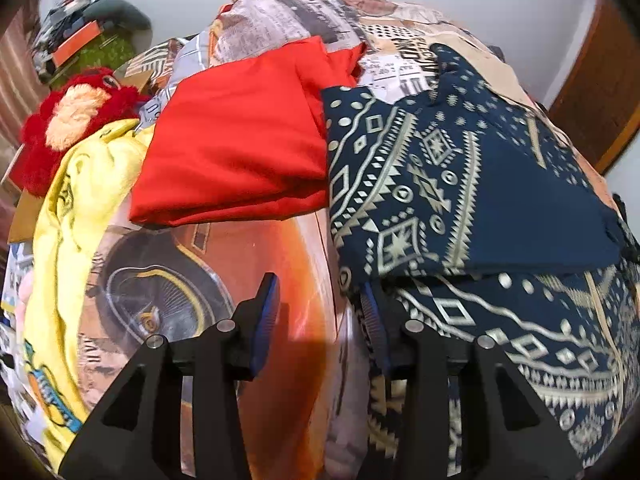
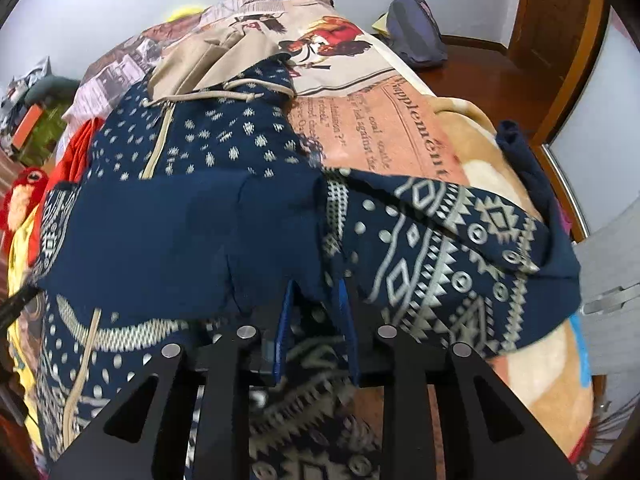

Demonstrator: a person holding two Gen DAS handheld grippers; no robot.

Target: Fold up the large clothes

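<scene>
A navy hooded garment with pale geometric print lies on the printed bedspread, one part folded across its middle. In the right wrist view it spreads wide, its beige-lined hood at the far end. My left gripper is open at the garment's left edge, its right finger against the cloth. My right gripper is closed on a fold of the navy garment, and a patterned sleeve stretches off to the right.
A folded red garment lies left of the navy one, with a yellow garment and a red plush toy further left. A dark bag sits on the wooden floor beyond the bed. A door stands at the right.
</scene>
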